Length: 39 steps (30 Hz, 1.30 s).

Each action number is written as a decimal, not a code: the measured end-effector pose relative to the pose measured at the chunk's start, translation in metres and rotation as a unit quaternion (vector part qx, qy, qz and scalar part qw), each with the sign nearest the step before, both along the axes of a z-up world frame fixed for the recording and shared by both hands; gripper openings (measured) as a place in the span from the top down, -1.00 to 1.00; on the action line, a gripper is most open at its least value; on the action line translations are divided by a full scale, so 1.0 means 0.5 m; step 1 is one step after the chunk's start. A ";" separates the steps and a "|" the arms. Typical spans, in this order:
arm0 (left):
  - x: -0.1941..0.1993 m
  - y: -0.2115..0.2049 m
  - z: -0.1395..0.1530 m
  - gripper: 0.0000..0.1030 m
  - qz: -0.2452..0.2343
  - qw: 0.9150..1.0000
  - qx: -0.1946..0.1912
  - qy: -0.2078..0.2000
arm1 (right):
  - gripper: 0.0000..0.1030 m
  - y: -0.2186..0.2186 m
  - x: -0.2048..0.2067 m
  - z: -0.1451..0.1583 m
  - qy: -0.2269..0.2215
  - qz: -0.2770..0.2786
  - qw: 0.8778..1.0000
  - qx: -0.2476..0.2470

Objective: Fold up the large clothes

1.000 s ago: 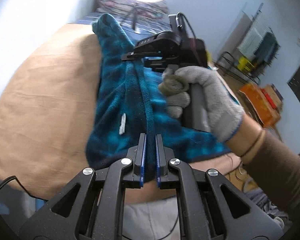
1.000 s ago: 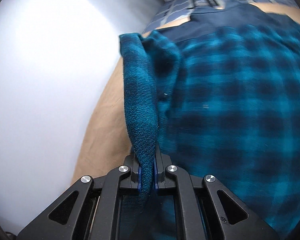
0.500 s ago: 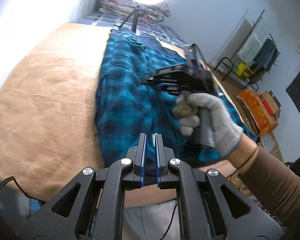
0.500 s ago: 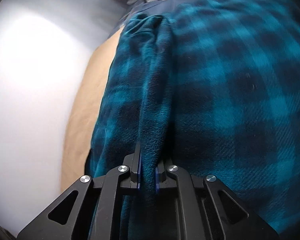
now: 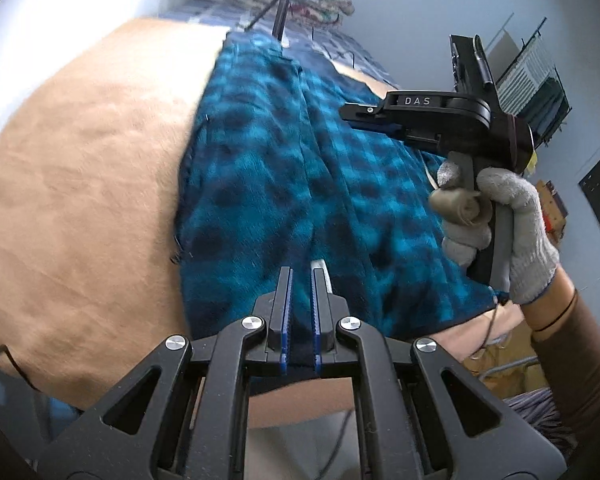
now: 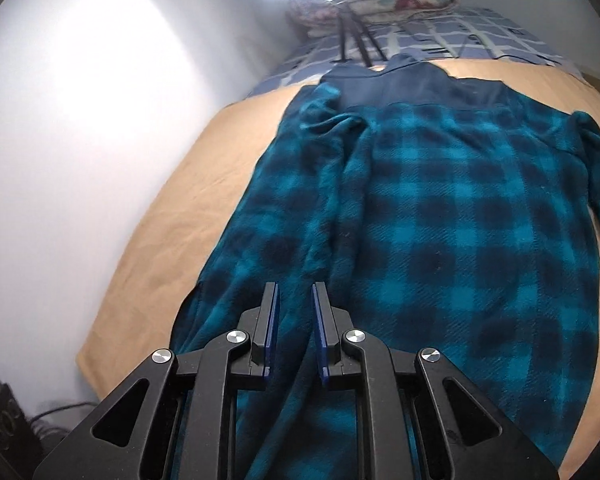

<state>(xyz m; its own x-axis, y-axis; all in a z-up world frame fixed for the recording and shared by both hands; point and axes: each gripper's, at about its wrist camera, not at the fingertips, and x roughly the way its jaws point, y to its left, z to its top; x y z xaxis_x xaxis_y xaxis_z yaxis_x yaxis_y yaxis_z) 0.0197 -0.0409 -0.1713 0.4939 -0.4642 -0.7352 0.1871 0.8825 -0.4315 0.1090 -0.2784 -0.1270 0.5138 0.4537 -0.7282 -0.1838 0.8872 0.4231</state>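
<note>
Teal plaid shirt (image 6: 440,220) flat, tan blanket (image 5: 80,184) bare alongside

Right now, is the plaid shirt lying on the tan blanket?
Yes: in the right wrist view the plaid shirt lies spread flat on the tan blanket, which shows beyond its left edge.

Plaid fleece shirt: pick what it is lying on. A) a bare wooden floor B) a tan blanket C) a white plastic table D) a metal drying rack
B: in the right wrist view the plaid fleece shirt lies spread flat on the tan blanket that covers the bed.
</note>
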 end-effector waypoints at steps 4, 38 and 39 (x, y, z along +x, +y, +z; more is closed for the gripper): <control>-0.012 -0.007 -0.002 0.26 -0.009 1.000 -0.005 -0.001 | 0.09 0.008 -0.006 -0.026 0.039 0.027 0.999 0.026; -0.010 -0.133 -0.003 0.94 -0.090 0.996 0.008 -0.001 | 0.87 -0.008 0.226 -0.057 0.055 0.018 0.998 -0.031; -0.008 -0.141 -0.015 0.94 -0.094 0.995 0.013 0.006 | 0.87 -0.015 0.229 -0.062 0.057 0.013 0.998 -0.028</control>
<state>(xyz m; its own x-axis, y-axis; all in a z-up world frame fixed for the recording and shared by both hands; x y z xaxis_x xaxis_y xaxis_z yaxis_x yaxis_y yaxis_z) 0.0158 -0.1116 -0.1790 0.3914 -0.5278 -0.7538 0.3445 0.8436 -0.4118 0.2235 -0.2861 -0.1579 0.4146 0.4219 -0.8063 -0.1605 0.9060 0.3916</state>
